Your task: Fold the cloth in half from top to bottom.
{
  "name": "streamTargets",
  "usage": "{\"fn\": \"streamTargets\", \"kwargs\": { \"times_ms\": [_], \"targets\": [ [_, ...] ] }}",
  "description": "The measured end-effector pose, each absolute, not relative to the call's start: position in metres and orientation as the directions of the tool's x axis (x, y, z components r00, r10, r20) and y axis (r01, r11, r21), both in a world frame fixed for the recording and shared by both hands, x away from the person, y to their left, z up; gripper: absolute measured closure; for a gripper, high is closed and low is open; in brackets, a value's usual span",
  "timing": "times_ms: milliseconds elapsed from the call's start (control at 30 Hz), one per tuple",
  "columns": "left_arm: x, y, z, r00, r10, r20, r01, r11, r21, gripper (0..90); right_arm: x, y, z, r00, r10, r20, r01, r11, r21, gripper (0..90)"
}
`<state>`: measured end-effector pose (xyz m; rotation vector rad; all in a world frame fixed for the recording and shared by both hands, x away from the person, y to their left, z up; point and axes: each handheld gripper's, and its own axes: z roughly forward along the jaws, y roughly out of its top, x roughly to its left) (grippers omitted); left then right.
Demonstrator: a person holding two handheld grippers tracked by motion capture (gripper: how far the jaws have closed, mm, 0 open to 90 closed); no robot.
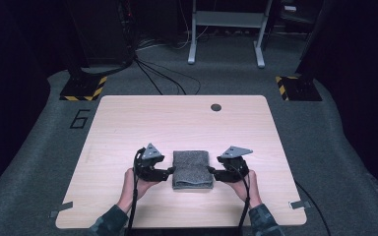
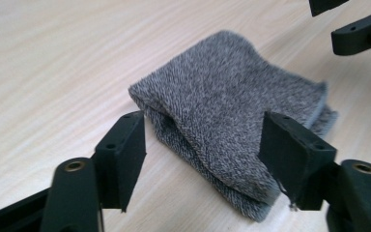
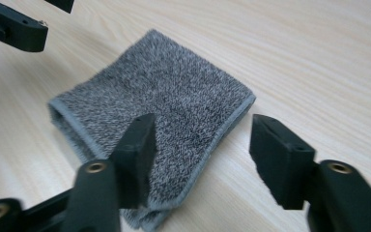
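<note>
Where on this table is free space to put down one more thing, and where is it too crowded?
The far half of the table is bare, from the grey folded towel up to the dark round hole near the far edge. The left and right margins outside each hand are also free. It is crowded at the near middle, where the left gripper and right gripper flank the towel.

Left tool (image 1: 171, 171) and right tool (image 1: 210, 170) face each other, jaws parted.
</note>
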<state>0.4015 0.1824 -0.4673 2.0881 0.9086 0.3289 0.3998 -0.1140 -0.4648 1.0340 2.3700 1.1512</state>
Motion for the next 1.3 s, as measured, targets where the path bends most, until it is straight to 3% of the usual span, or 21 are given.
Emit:
{"fn": "streamTargets", "kwargs": {
  "times_ms": [167, 433, 667, 867, 1100, 1300],
  "targets": [
    [0.401, 0.174, -0.492, 0.721, 0.690, -0.061, 0.521, -0.482, 0.704, 28.0, 0.405, -0.097, -0.489, -0.673, 0.739, 0.006, 0.514, 0.462, 0.723, 33.4],
    [0.397, 0.175, -0.512, 0.738, 0.675, -0.019, 0.524, -0.556, 0.645, 26.1, 0.398, -0.094, -0.513, -0.665, 0.746, -0.022, 0.535, 0.497, 0.684, 32.8],
    [0.401, 0.177, -0.511, 0.737, 0.675, -0.028, 0.528, -0.550, 0.647, 24.7, 0.397, -0.096, -0.512, -0.660, 0.751, -0.020, 0.537, 0.490, 0.687, 30.7],
    [0.427, 0.182, -0.487, 0.683, 0.730, -0.039, 0.528, -0.456, 0.716, 23.2, 0.417, -0.109, -0.491, -0.619, 0.785, 0.027, 0.546, 0.405, 0.733, 29.5],
    [0.465, 0.168, -0.500, 0.627, 0.779, 0.017, 0.585, -0.485, 0.650, 21.8, 0.459, -0.094, -0.495, -0.544, 0.839, 0.017, 0.596, 0.372, 0.711, 28.9],
    [0.473, 0.168, -0.510, 0.624, 0.781, 0.010, 0.598, -0.485, 0.639, 21.1, 0.465, -0.091, -0.510, -0.526, 0.850, 0.017, 0.620, 0.370, 0.691, 29.2]
  ]
}}
